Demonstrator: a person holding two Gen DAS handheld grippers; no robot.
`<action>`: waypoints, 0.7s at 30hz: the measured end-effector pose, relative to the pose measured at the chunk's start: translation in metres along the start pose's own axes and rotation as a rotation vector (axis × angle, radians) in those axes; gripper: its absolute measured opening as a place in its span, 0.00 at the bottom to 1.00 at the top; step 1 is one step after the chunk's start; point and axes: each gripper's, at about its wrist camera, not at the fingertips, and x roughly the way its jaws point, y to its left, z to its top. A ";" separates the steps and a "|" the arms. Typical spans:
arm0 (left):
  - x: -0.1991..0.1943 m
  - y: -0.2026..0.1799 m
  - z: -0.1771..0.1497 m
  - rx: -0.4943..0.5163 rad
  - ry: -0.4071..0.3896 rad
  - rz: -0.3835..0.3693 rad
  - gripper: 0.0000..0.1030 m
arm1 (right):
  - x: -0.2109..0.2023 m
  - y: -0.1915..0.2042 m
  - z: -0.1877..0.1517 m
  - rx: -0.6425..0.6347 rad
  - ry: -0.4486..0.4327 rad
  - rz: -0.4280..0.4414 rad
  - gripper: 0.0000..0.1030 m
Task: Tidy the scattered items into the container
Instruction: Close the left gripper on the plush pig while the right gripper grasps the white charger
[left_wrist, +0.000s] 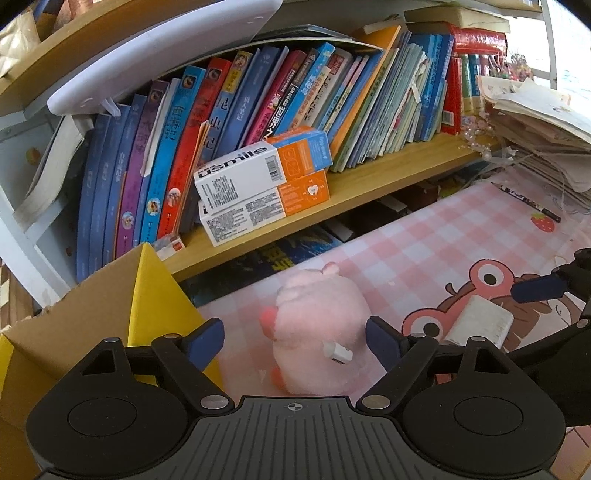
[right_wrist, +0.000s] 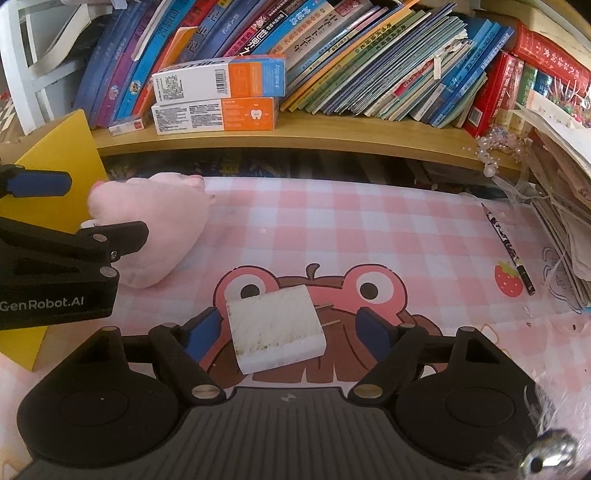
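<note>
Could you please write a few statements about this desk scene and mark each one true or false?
1. The left gripper is open around the pink plush toy. True.
2. The right gripper is clamped shut on the white block. False: its jaws are open, with the block lying on the mat between them.
3. Two toothpaste boxes are stacked on the shelf in front of the books. True.
4. The pencil lies inside the cardboard box. False: it lies on the mat.
</note>
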 end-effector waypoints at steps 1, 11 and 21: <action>-0.001 -0.002 0.000 0.018 -0.012 0.009 0.83 | 0.000 0.000 0.000 0.000 -0.001 -0.001 0.77; 0.009 -0.003 0.000 0.004 0.010 -0.046 0.68 | 0.004 -0.002 0.000 0.004 0.006 0.000 0.74; 0.023 -0.007 -0.005 -0.004 0.065 -0.091 0.72 | 0.006 0.001 -0.002 0.005 0.019 0.002 0.67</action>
